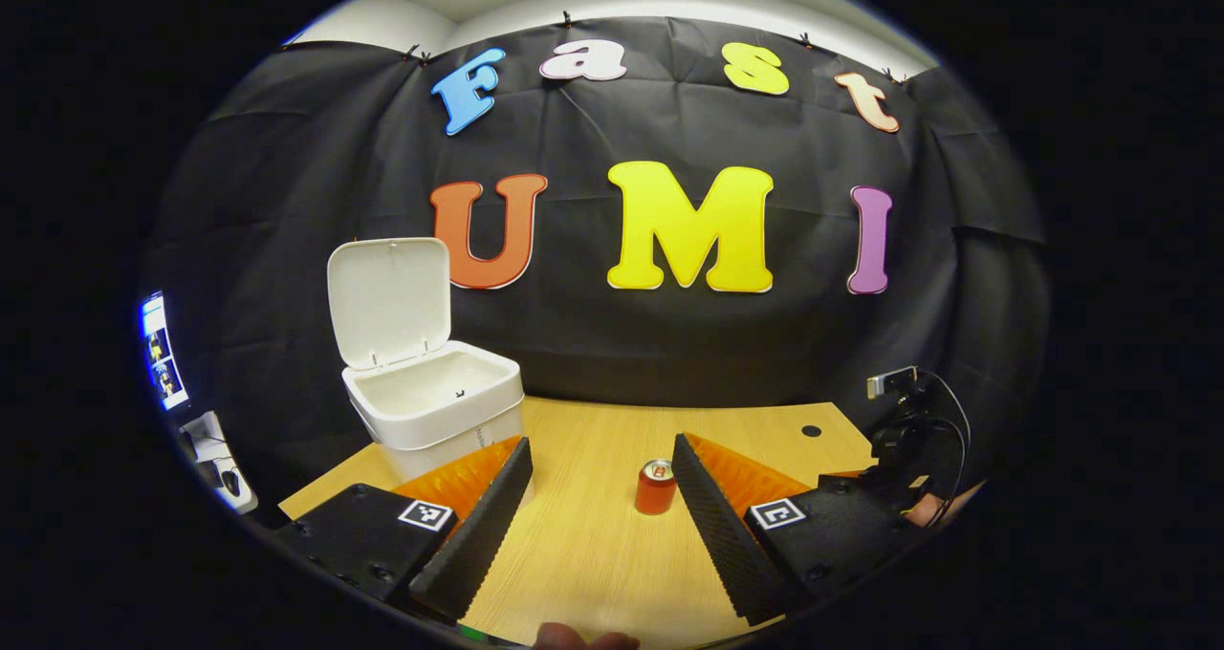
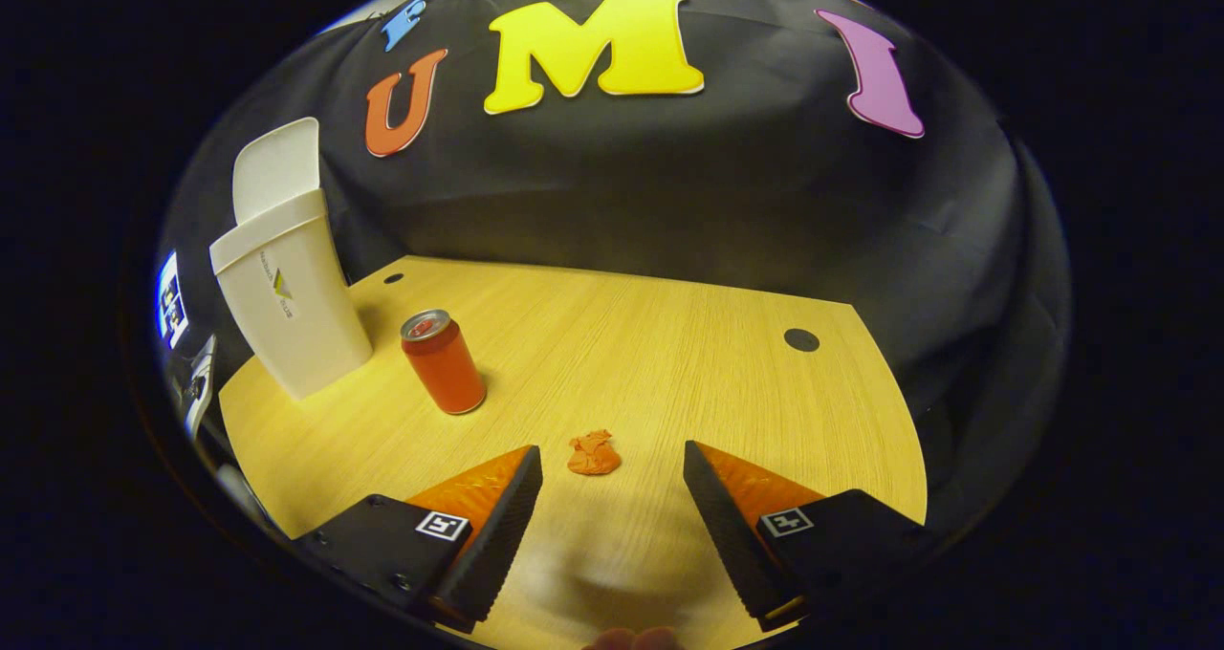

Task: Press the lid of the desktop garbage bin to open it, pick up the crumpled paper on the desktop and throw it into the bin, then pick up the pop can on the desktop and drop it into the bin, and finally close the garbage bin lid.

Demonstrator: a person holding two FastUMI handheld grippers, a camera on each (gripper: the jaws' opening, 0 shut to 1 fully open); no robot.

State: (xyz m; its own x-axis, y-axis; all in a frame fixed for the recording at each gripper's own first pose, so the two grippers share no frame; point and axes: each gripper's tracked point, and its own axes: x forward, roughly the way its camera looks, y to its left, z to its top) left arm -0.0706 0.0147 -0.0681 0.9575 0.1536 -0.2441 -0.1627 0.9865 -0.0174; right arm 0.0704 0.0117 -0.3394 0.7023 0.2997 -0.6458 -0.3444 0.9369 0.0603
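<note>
The white desktop bin [image 1: 435, 411] stands at the table's left with its lid [image 1: 390, 301] swung up and open; in the right gripper view the bin [image 2: 287, 301] is at the far left. A red pop can [image 1: 655, 486] stands upright on the wood, also seen in the right gripper view as the can [image 2: 442, 361] just right of the bin. A small crumpled orange paper [image 2: 594, 454] lies on the table just ahead of my right gripper [image 2: 612, 464], between its spread fingers. My left gripper [image 1: 602, 454] is open, the can ahead between its fingers, nothing held.
The wooden table [image 2: 669, 344] has a dark cable hole [image 2: 801, 339] at the back right. Beyond the table's left edge stand a lit screen [image 1: 158, 354] and a mouse. In the left gripper view the other gripper [image 1: 899, 421] with a cable shows at the right.
</note>
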